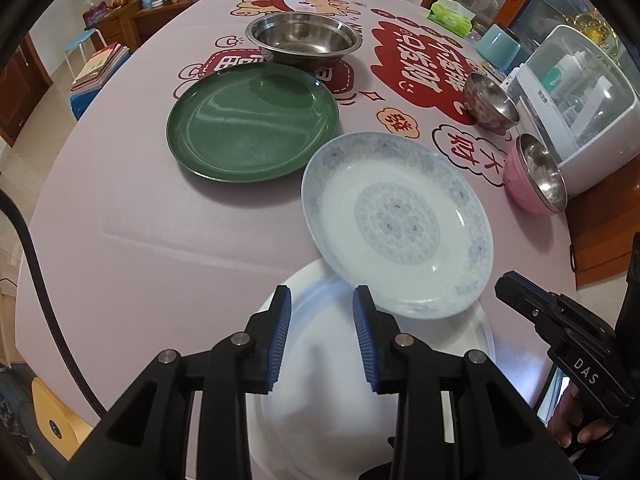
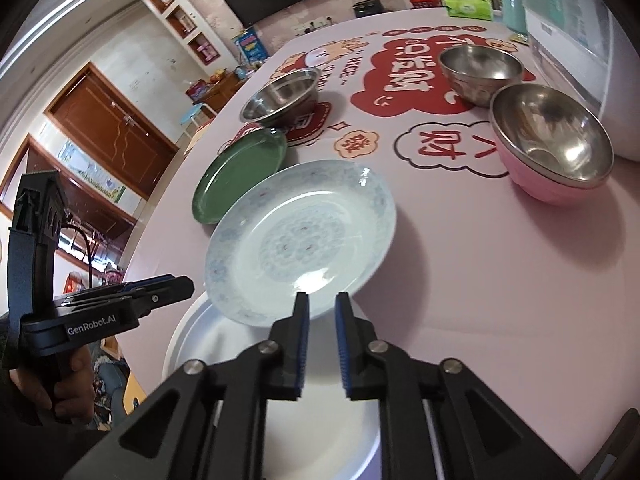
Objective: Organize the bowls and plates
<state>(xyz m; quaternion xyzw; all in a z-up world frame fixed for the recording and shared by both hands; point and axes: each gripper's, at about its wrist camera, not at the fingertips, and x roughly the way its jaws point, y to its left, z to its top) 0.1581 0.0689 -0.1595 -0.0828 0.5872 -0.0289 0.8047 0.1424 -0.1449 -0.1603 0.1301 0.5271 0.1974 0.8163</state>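
Observation:
A blue-patterned white plate (image 1: 396, 224) (image 2: 300, 240) lies tilted, its near rim resting on a plain white plate (image 1: 320, 360) (image 2: 224, 344) at the table's front edge. My left gripper (image 1: 322, 296) hovers over the white plate beside that rim, open, with nothing between its pads. My right gripper (image 2: 322, 300) sits at the patterned plate's near rim with a narrow gap, and its pads do not press on the rim. Farther back are a green plate (image 1: 252, 128) (image 2: 240, 176), a wide steel basin (image 1: 304, 40) (image 2: 280, 96), a small steel bowl (image 1: 490, 104) (image 2: 480, 72) and a pink steel-lined bowl (image 1: 536, 176) (image 2: 552, 144).
A white countertop appliance (image 1: 580, 108) (image 2: 600, 40) stands along the right side behind the bowls. A green tissue box (image 1: 450, 16) (image 2: 468, 6) and a teal container (image 1: 498, 46) sit at the far right. The pink printed tablecloth (image 1: 140, 220) drops off at the left and front.

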